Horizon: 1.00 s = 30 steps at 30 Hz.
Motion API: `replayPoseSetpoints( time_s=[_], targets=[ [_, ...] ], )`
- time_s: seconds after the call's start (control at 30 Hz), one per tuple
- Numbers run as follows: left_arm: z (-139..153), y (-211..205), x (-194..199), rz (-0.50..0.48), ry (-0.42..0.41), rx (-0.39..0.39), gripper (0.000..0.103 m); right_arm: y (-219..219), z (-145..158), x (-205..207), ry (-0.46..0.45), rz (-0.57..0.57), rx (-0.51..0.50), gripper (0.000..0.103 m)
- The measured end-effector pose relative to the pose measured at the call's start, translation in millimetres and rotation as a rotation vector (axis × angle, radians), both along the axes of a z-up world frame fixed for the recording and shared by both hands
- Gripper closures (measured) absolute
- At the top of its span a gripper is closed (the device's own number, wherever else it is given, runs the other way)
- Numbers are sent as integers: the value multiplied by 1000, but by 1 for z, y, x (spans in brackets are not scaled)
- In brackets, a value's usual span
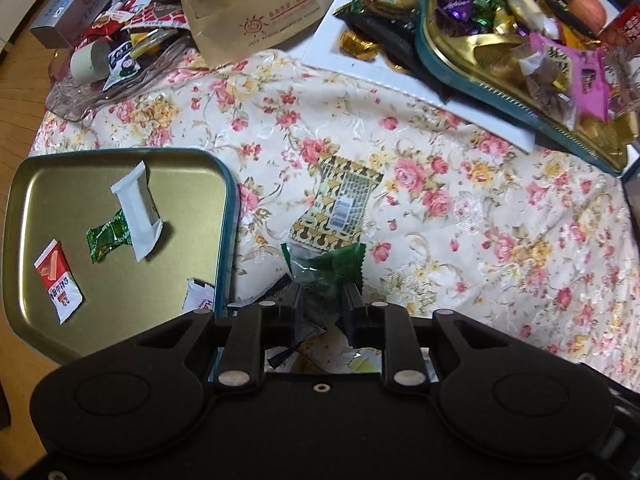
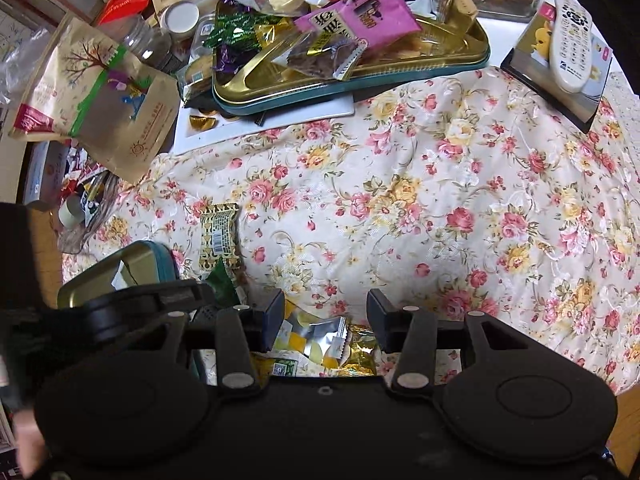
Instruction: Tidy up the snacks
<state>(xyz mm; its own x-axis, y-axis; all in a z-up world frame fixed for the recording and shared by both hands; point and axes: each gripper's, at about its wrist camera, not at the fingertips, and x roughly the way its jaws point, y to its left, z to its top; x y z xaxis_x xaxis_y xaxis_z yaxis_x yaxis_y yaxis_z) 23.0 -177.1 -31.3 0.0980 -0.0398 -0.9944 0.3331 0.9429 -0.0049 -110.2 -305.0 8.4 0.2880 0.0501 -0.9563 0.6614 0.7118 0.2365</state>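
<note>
My left gripper is shut on a green candy wrapper, held just above the floral cloth, right of the gold tin lid. The lid holds a white bar, a green candy, a red-and-white packet and a white packet. A gold patterned snack pack lies on the cloth ahead of the fingers. My right gripper is open over loose snacks: a silver-yellow packet and a gold one. The left gripper and its green candy show in the right wrist view.
A gold tin tray heaped with candies, with a pink packet, stands at the back right on a white board. A brown paper bag and a glass dish of wrappers are at the back left. A remote lies far right.
</note>
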Motion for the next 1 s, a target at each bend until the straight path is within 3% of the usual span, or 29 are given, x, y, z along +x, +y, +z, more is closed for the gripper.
replayPoseSetpoints(
  time_s=[0.2, 0.33, 0.5, 0.7, 0.77, 0.83, 0.93, 1.0],
  targets=[
    [-21, 12, 5, 72, 46, 3, 72, -1, 8, -4, -28, -2, 7, 55],
    [-35, 23, 8, 128, 110, -71, 61, -2, 13, -8, -45, -2, 12, 55],
    [-35, 19, -2, 78, 62, -41, 61, -6, 19, -12, -63, -8, 7, 55],
    [-36, 21, -8, 85, 38, -74, 56, -14, 23, -14, -85, -31, 26, 55],
    [-36, 11, -14, 61, 46, -98, 47, -14, 24, -14, -91, -34, 28, 55],
    [-38, -2, -22, 21, 74, -134, 48, -14, 26, -15, -96, -31, 23, 55],
    [-52, -28, -35, -4, 197, -219, 50, -15, 27, -16, -100, -33, 17, 55],
    [-52, -44, -48, -40, 171, -200, 50, -18, 27, -18, -105, -37, 14, 55]
  ],
)
